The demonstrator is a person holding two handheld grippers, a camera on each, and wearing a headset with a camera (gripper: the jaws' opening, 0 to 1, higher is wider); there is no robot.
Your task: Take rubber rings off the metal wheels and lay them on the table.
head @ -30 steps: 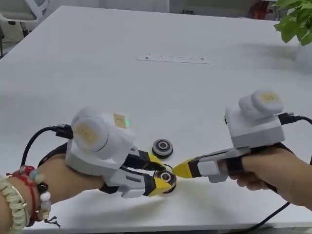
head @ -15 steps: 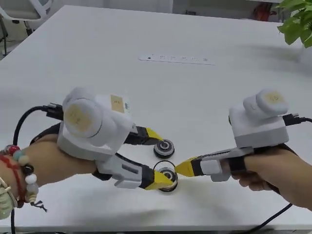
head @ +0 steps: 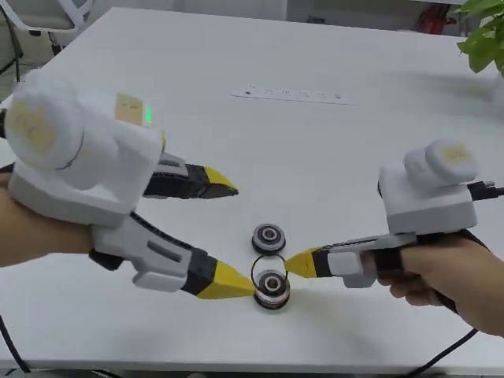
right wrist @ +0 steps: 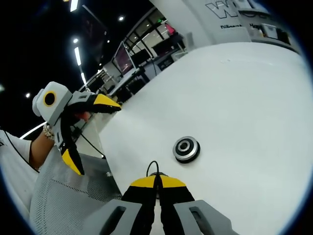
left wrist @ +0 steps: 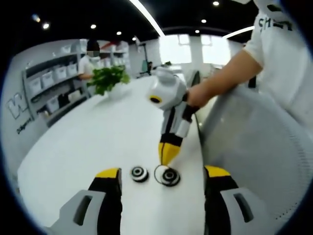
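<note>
Two metal wheels lie near the table's front edge: a far wheel [head: 268, 236] [left wrist: 139, 174] [right wrist: 186, 148] and a near wheel [head: 272, 288] [left wrist: 170, 177]. A thin black rubber ring [head: 261, 272] [right wrist: 152, 169] stands up as a loop at the near wheel, pinched by my right gripper [head: 290, 266] [right wrist: 156, 183], which is shut on it. My right gripper's yellow tip [left wrist: 167, 152] touches that wheel from the right. My left gripper [head: 241, 240] [left wrist: 163, 172] is wide open, with one jaw's tip just left of the near wheel and the other raised farther back.
A white power strip [head: 287, 94] lies across the middle of the table [head: 354, 157]. Green plant leaves [head: 482, 39] [left wrist: 110, 78] hang over the far right corner. A chair [head: 27, 24] stands beyond the far left corner. A black cable [head: 453, 350] trails off the front edge.
My left gripper has opened from around the near wheel and drawn back to the left and upward. The right gripper has stayed at the wheel, and the ring's loop now shows beside it.
</note>
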